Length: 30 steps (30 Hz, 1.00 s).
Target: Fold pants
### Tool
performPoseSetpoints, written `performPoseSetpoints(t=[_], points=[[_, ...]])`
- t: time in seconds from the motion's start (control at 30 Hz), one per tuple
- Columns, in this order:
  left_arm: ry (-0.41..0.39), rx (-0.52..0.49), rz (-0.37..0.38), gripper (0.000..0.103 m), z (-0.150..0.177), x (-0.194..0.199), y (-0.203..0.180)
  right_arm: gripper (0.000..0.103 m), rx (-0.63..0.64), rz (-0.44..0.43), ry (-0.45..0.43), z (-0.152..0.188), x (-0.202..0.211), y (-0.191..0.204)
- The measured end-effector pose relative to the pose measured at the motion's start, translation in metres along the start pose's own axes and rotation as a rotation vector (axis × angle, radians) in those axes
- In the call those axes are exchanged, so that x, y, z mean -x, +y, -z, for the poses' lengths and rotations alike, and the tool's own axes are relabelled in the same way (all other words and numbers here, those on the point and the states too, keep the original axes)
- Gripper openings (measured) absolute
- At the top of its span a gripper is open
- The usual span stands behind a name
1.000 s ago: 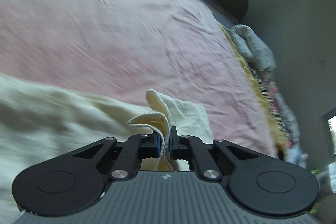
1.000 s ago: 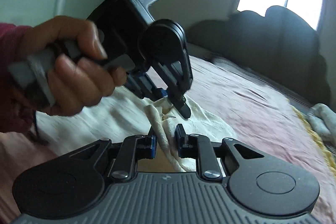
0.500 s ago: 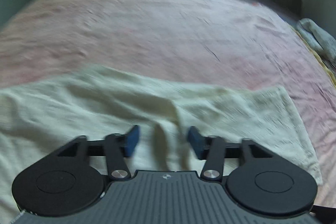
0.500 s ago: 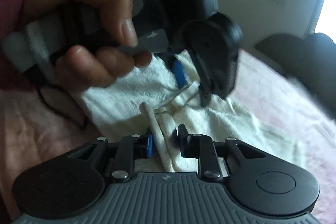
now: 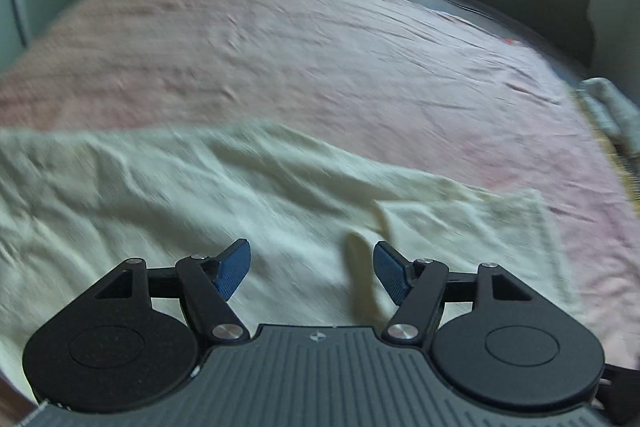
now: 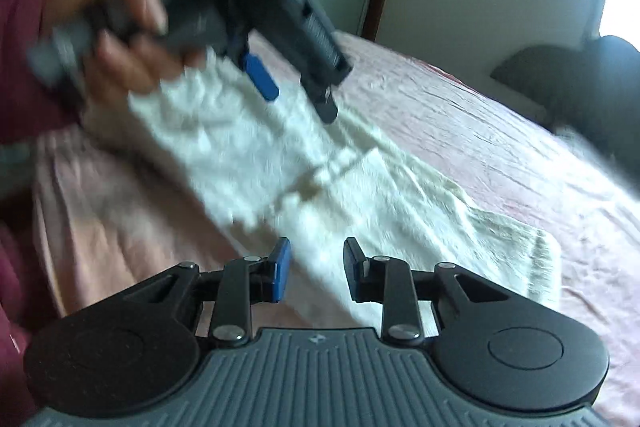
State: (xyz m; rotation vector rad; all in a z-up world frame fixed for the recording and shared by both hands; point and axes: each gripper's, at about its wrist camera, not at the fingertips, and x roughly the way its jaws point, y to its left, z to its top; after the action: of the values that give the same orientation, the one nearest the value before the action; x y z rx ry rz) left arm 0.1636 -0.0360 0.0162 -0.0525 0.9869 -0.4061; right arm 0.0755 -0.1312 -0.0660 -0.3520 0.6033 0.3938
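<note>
The cream pants (image 5: 224, 203) are spread flat across the near side of the bed (image 5: 320, 59), on its pink sheet. The left claw (image 5: 311, 273) is held above them, jaws opening wide, nothing pinched. The right claw (image 6: 316, 269) is hung over the pants' near edge, jaws opening too, pads clear of the cloth.

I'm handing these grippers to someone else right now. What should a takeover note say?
Left gripper: jaws opening, nothing gripped, above the cloth.
Right gripper: jaws opening, pads clear of the fabric.
Cream pants: lying folded lengthwise in a long strip on the pink bed sheet, released by both grippers.
Done: the lengthwise fold, it seems.
Left: probably smooth it and fold end to end.
</note>
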Motion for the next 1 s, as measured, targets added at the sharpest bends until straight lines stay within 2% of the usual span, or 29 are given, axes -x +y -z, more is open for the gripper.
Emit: performPoseSetpoints(t=[0.07, 0.17, 0.27, 0.3, 0.33, 0.37, 0.43, 0.6, 0.63, 0.67, 0.7, 0.73, 0.8, 0.9, 0.93, 1.0], points=[[0.043, 0.045, 0.084, 0.071, 0.006, -0.001, -0.004, 0.028, 0.031, 0.008, 0.029, 0.004, -0.006, 0.007], [0.115, 0.092, 0.211, 0.071, 0.011, -0.006, -0.007, 0.028, 0.099, 0.051, 0.022, 0.012, -0.004, 0.010], [0.199, 0.168, 0.296, 0.071, 0.018, -0.020, -0.006, 0.026, 0.191, 0.092, 0.010, 0.009, -0.007, 0.022], [0.224, 0.195, 0.314, 0.071, 0.020, -0.024, -0.004, 0.022, 0.213, 0.102, 0.010, 0.009, -0.011, 0.025], [0.247, 0.222, 0.327, 0.071, 0.023, -0.030, -0.002, 0.012, 0.223, 0.099, 0.013, 0.009, -0.013, 0.026], [0.264, 0.248, 0.343, 0.071, 0.025, -0.034, 0.000, 0.010, 0.221, 0.107, 0.006, 0.010, -0.014, 0.026], [0.298, 0.285, 0.382, 0.071, 0.028, -0.043, 0.002, 0.007, 0.148, 0.099, -0.027, 0.009, -0.005, 0.018], [0.346, 0.377, 0.459, 0.069, 0.030, -0.063, 0.001, 0.007, -0.182, -0.006, -0.112, 0.006, 0.017, -0.033], [0.342, 0.403, 0.464, 0.063, 0.030, -0.068, 0.002, 0.007, -0.225, -0.028, -0.122, 0.007, 0.017, -0.041], [0.343, 0.434, 0.461, 0.054, 0.030, -0.073, 0.003, 0.007, -0.257, -0.047, -0.129, 0.008, 0.018, -0.047], [0.350, 0.458, 0.466, 0.024, 0.030, -0.078, 0.004, 0.007, -0.279, -0.062, -0.132, 0.008, 0.020, -0.050], [0.354, 0.465, 0.463, 0.006, 0.029, -0.082, 0.005, 0.007, -0.285, -0.071, -0.128, 0.008, 0.021, -0.051], [0.295, 0.421, 0.412, 0.005, 0.027, -0.072, 0.004, 0.007, -0.269, -0.078, -0.111, 0.007, 0.017, -0.047], [0.149, 0.277, 0.292, 0.005, 0.020, -0.040, -0.001, 0.007, -0.260, -0.110, -0.100, 0.002, 0.009, -0.037], [0.125, 0.244, 0.268, 0.005, 0.018, -0.033, -0.001, 0.007, -0.255, -0.122, -0.098, 0.000, 0.006, -0.033], [0.149, 0.204, 0.254, 0.005, 0.017, -0.035, 0.000, 0.007, -0.243, -0.130, -0.061, 0.000, -0.003, -0.027]])
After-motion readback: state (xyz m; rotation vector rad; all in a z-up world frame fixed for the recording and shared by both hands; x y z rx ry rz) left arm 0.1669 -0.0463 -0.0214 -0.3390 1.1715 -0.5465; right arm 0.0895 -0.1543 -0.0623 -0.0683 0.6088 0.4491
